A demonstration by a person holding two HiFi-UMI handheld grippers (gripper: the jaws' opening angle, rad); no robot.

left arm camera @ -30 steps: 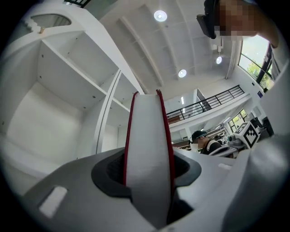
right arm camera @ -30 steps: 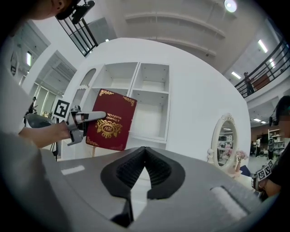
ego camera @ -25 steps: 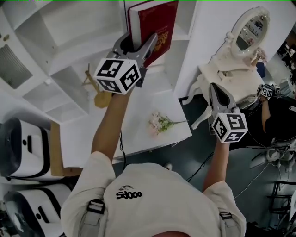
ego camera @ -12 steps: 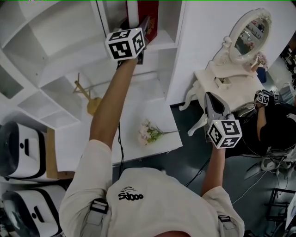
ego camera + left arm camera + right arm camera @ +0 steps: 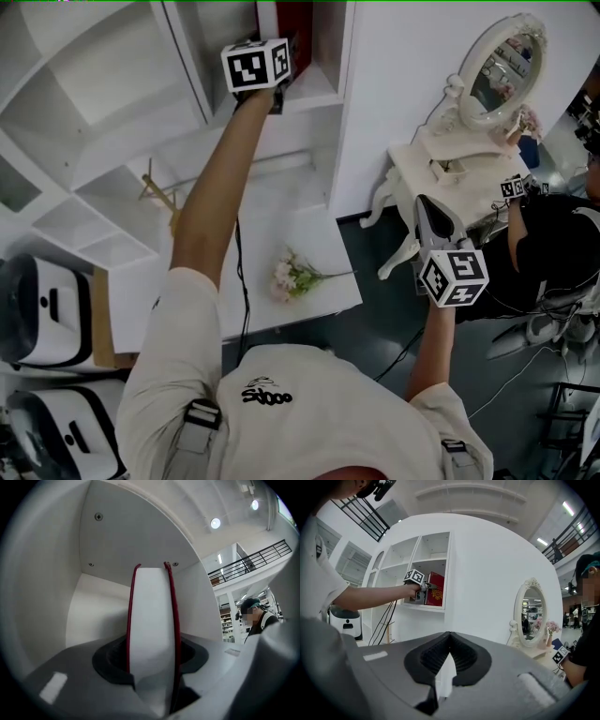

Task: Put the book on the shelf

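Book point(image 5: 152, 620) upright, spine seemingly inward.

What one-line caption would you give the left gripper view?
Left gripper fingers closing on the red book, upright inside the white shelf compartment.

The person wears a loose, off-white T-shirt point(image 5: 319, 412) with short sleeves point(image 5: 178, 305). A small black print point(image 5: 267, 396) of looping letters sits near its neckline. A pale grey strap point(image 5: 192, 427) with a dark buckle point(image 5: 195, 412) runs over each shoulder. The right gripper point(image 5: 424, 204) has a smooth mid-grey shell, with black ribbed pads point(image 5: 465, 660) set into the inner faces of its fingers point(image 5: 384, 681). Its cube point(image 5: 454, 278) is white with bold black square markers.
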